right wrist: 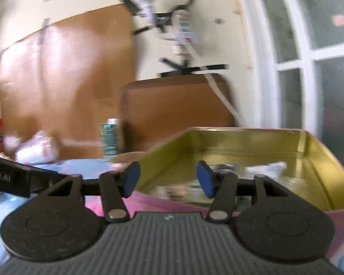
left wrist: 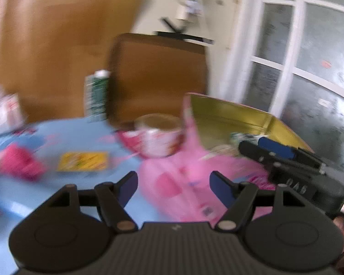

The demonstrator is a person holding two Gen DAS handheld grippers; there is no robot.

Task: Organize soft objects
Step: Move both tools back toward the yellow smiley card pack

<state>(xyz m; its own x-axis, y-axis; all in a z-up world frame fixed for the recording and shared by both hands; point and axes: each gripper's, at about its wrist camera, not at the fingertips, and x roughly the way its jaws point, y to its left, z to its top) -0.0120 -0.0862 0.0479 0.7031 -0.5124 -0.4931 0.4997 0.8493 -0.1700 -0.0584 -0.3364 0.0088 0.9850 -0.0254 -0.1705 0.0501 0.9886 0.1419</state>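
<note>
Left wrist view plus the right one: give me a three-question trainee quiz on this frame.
1. True or false: the left gripper holds the pink garment.
2. Which gripper sits over the tin? A) left B) right
3. Fill in: the tin's inside is ____ coloured.

Key: 1 false, its fingers are apart and hold nothing; 2 B, the right gripper; 3 gold.

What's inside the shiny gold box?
The gold box holds a blurry pile of pale, crumpled things on its floor. What they are is too smeared to tell, and the near pink wall hides part of the bottom.
</note>
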